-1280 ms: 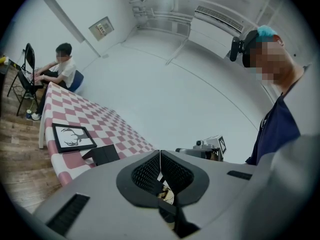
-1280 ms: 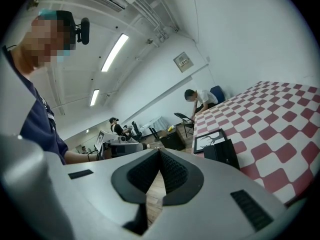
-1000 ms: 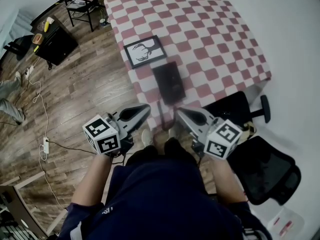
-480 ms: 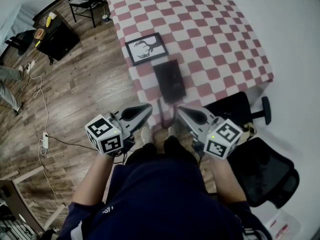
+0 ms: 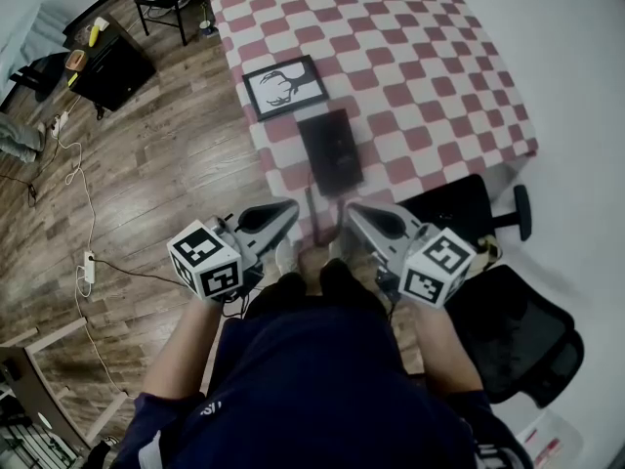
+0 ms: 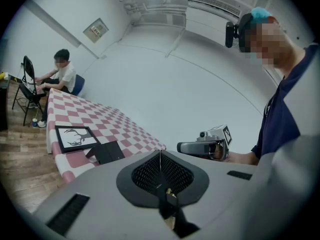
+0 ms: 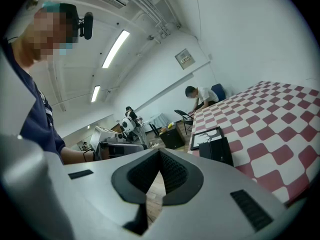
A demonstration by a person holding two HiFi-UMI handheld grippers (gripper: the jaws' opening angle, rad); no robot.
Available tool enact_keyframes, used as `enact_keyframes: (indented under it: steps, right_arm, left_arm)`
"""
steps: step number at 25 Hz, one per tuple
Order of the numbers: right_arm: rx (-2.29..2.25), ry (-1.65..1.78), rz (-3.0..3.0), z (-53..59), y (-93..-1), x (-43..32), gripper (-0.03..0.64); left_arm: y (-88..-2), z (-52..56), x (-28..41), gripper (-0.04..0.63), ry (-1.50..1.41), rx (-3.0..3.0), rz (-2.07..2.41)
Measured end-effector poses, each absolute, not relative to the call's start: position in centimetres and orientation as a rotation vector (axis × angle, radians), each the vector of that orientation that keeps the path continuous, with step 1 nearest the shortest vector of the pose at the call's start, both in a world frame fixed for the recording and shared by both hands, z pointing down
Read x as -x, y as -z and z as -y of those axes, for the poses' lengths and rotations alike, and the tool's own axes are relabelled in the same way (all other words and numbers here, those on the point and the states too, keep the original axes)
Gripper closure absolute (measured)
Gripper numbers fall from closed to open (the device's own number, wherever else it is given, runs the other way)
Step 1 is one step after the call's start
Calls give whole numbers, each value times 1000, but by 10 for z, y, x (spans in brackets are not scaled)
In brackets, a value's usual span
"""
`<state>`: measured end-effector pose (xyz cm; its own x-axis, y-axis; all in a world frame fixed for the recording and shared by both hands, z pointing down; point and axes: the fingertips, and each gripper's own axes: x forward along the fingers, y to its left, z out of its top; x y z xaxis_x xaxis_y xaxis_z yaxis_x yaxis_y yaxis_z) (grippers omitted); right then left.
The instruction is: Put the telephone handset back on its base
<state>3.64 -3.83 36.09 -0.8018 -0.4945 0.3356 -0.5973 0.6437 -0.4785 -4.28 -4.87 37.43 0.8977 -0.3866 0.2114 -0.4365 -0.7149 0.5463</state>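
Lying near the checkered surface's (image 5: 420,76) front edge, just beside a framed deer picture (image 5: 284,87), the black telephone (image 5: 330,150) sits apart from the left claw (image 5: 292,207) and the right claw (image 5: 351,210), both closed and empty, short of the surface.

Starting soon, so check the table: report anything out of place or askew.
Nothing spilled or broken. The framed deer picture lies flat, skewed against the checked cloth, and the black telephone sits close to the cloth's near edge.
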Motion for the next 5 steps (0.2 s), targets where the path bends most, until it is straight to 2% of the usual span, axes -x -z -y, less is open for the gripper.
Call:
enact_keyframes:
  steps: [5]
  right_arm:
    - [-895, -882, 2684, 42, -363, -39, 601]
  left_arm:
    - [-375, 54, 42, 561, -110, -2436, 604]
